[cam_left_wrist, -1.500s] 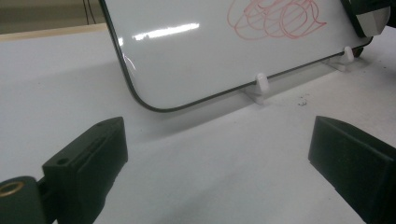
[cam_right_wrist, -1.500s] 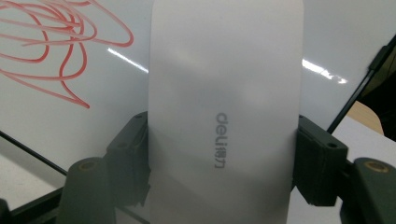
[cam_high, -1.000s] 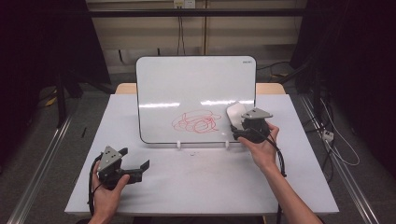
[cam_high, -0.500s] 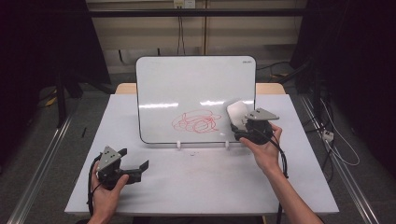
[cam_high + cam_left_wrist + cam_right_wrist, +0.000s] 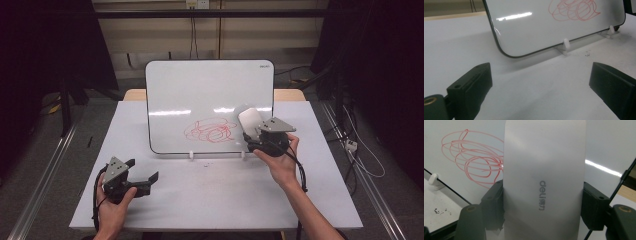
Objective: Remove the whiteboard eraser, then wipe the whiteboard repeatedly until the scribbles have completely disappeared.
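Dark room, white counter [image 5: 210,200]. Right claw [image 5: 543,202] clamped on white plastic eraser [image 5: 544,170], held at red scribble [image 5: 210,131] on propped whiteboard [image 5: 200,95]. Left claw [image 5: 145,181] wide open, empty, resting. Hard wipe might tip board off white clip feet [image 5: 565,43].

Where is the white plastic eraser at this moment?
In the high view, the white plastic eraser is clamped in the right tongs, against the whiteboard, right of the red scribble.

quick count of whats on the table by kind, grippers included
whiteboard with a red scribble: 1
white eraser, clamped in the right gripper: 1
white clip feet under the board: 2
grippers, counting the left gripper, jaws open: 2
total: 6
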A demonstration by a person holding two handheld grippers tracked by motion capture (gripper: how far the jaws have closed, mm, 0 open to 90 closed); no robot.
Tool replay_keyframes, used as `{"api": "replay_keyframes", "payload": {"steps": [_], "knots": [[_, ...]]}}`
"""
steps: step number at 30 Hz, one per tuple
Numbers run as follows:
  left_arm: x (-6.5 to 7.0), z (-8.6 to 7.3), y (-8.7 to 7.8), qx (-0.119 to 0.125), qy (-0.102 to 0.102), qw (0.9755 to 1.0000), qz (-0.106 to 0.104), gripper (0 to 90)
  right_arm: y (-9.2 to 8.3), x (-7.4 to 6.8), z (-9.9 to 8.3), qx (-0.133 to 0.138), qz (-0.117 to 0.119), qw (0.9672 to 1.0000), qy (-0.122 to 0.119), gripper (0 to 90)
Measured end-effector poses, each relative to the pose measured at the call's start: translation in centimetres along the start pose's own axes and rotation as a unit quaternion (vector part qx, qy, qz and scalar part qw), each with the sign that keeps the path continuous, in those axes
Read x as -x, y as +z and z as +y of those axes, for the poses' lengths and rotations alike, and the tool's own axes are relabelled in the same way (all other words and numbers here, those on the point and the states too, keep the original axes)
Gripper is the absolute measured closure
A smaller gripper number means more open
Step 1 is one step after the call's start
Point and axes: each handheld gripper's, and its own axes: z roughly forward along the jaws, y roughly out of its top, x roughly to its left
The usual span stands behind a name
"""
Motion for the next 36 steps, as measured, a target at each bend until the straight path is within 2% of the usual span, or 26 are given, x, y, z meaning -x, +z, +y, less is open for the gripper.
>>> {"api": "replay_keyframes", "payload": {"steps": [7, 12, 20, 36], "knots": [[0.0, 0.0, 0.0, -0.001, 0.000, 1.0000, 0.003, 4.7, -0.1, -0.6, 0.5, 0.014, 0.004, 0.9997, -0.019, 31.5], [-0.2, -0.2, 0.2, -0.002, -0.008, 1.0000, 0.002, 4.7, 0.1, -1.2, 1.2, 0.022, 0.007, 0.9992, -0.032, 31.5], [-0.2, -0.2, 0.0, -0.001, -0.006, 1.0000, 0.003, 4.7, 1.0, -2.7, 2.1, 0.023, 0.015, 0.9983, -0.052, 31.5], [-0.1, 0.0, 0.1, 0.000, -0.004, 1.0000, 0.003, 4.7, 3.1, -4.9, 4.2, 0.034, 0.027, 0.9966, -0.071, 31.5]]}}
